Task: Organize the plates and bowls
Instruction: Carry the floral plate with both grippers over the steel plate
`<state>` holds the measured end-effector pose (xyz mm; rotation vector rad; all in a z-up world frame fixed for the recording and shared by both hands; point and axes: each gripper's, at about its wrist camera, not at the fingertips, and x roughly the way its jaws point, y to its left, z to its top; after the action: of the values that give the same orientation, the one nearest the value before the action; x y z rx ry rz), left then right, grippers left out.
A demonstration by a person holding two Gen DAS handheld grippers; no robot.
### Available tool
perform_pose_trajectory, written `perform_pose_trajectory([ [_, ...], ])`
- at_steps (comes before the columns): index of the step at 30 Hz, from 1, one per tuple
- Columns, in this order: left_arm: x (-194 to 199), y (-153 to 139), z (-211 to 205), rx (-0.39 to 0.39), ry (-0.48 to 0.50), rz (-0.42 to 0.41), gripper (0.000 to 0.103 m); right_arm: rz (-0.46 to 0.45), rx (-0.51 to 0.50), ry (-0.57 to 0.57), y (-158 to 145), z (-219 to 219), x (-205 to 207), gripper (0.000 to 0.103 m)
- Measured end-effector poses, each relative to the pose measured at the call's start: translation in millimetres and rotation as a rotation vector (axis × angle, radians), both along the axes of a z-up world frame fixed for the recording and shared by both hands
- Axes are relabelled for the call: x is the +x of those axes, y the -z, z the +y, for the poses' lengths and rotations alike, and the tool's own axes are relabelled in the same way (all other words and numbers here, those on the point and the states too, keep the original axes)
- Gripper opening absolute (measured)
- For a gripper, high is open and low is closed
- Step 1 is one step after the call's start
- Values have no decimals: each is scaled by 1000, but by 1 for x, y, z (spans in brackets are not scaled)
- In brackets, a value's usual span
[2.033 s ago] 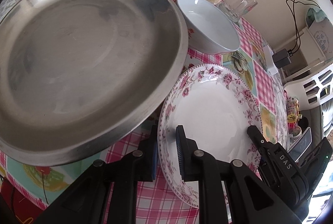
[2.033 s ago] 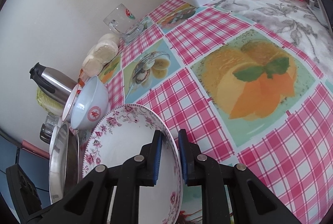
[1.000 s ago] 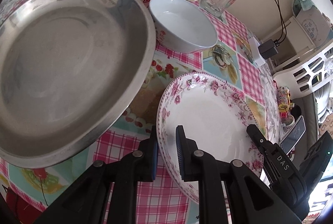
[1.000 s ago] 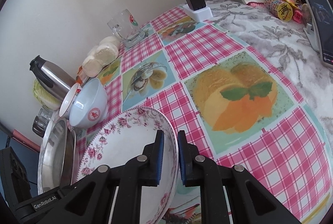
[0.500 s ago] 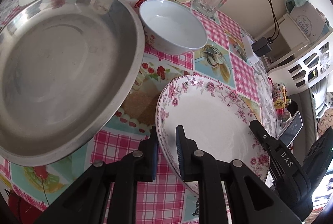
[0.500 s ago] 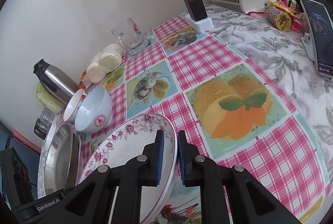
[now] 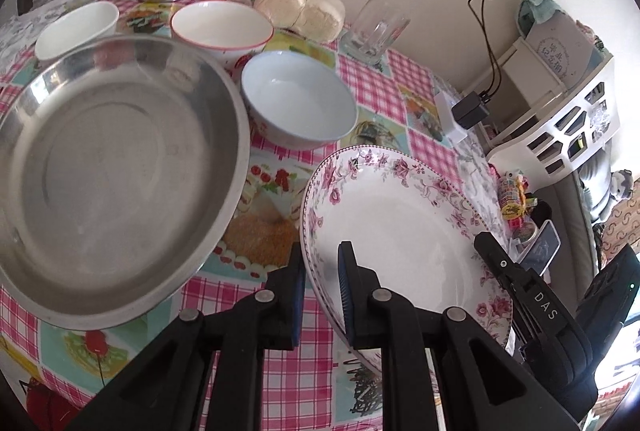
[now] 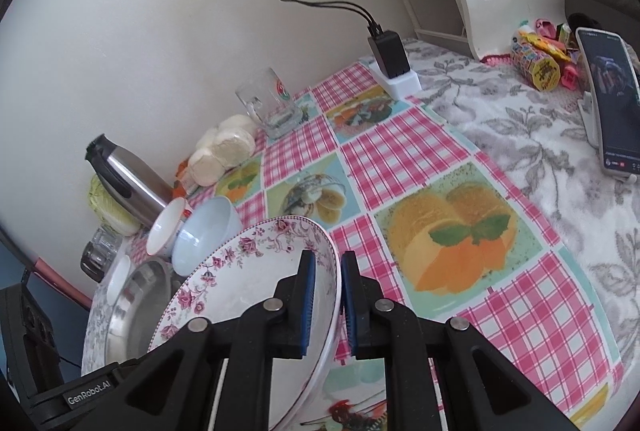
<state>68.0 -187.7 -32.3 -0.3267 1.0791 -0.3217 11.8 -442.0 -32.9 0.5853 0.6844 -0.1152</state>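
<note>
Floral plate [image 7: 404, 227] sits in the lower right of the left wrist view, gripped on opposite rims by both tools: the left gripper [image 7: 322, 291] has its jaws narrowed onto the near-left rim, and the right gripper [image 8: 328, 295] is clamped the same way on the rim at the bottom centre of its own view. The plate appears tilted and clear of the checked tablecloth [image 8: 400, 159]. To its left lies the steel pan [image 7: 112, 175], filling the left half of the frame; the blue bowl [image 7: 298, 107] stands above the plate, with the red-rimmed bowl [image 7: 222, 27] and a small white bowl [image 7: 76, 27] further up. The step looks like carrying the plate to a stacking place. The next move likely calls for keeping both grips level and travelling together, clearing the pan's raised rim.
</note>
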Motion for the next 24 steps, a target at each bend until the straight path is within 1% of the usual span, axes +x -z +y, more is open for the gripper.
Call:
perform_pose_trajectory([
  [7, -1, -21, 8, -14, -2, -61, 16, -39, -21, -7, -17, 10, 0, 14],
  [12, 2, -31, 24, -46, -25, -79, 16, -60, -36, -30, -27, 24, 4, 14],
  [17, 6, -39, 43, -51, -58, -101, 16, -71, -46, -56, -33, 42, 10, 14],
  [24, 14, -49, 71, -83, -100, -123, 16, -82, -35, -91, -42, 67, 20, 14],
])
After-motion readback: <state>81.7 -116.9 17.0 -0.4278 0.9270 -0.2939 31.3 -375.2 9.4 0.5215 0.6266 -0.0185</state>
